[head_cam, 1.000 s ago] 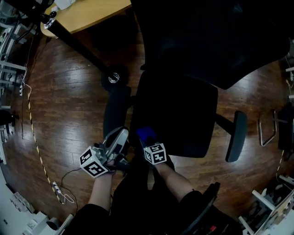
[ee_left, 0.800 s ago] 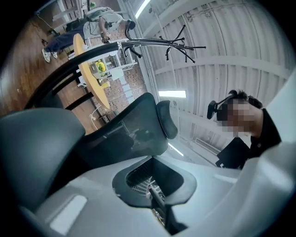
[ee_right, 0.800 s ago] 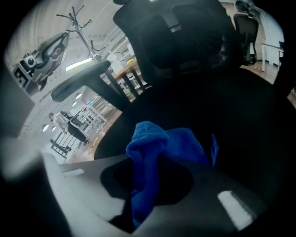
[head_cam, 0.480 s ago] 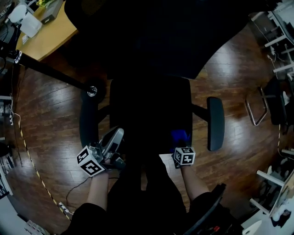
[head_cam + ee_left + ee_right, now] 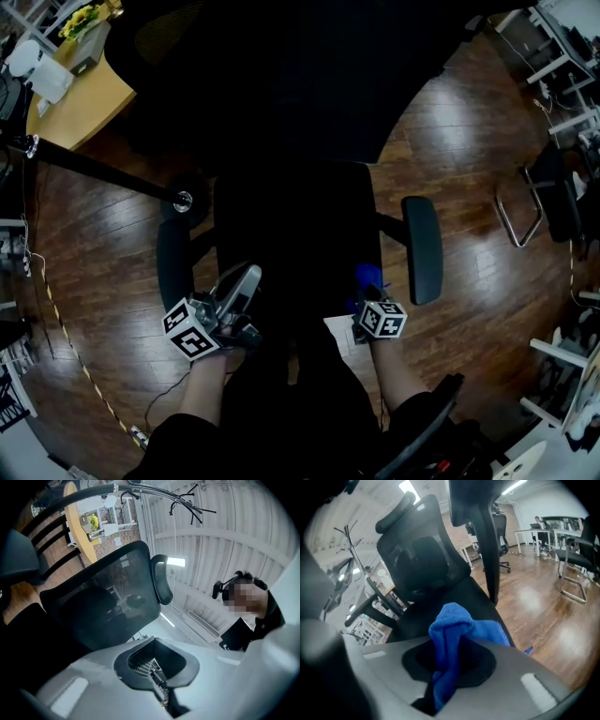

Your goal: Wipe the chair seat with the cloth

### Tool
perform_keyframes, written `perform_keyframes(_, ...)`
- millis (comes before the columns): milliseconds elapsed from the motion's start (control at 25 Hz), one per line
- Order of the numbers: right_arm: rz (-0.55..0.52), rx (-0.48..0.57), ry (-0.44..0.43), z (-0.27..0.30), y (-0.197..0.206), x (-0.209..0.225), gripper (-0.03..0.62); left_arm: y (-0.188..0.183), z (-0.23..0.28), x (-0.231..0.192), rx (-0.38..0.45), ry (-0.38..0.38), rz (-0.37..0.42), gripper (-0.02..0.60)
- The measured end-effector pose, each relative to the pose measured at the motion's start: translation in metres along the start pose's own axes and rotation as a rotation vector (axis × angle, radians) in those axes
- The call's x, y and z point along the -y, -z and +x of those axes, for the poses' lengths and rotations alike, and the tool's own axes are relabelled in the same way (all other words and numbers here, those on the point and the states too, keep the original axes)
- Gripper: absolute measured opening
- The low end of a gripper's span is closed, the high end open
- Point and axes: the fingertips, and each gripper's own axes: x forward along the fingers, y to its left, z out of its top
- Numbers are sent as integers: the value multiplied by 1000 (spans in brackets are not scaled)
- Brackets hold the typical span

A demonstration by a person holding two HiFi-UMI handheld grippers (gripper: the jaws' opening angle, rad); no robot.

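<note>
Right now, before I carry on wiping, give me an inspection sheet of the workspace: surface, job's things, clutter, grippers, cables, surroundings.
Surface: black chair seat, too dark to judge for dirt.
Job's things: blue cloth, bunched, at the seat's front right corner; I cannot tell whether it touches the seat.
Clutter: nothing seen on the seat.
Grippers: right hand-held gripper shut on the cloth; left hand-held gripper shut with nothing in it, near the seat's front left corner.
Cables: thin cable on the floor to the left, off the chair.
Surroundings: wooden floor; right armrest; wooden desk at upper left.
</note>
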Motion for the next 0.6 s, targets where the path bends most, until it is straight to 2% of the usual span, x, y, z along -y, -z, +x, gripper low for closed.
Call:
perform_keyframes(200,45,133,-271,-30,-78,-108,60,-15,3,40,-17,27,26,0)
perform_keyframes(400,80,320,-589,-106,-183,-238,60,-63,4,99,20,99,72,0)
perform_keyframes(520,54,437,-728,-154,-244,-294,60,-90,5,133,18,172,100,0)
perform_keyframes(600,16,501,-791,-183,-275,-320,60,-104,5,154,20,211,134,0)
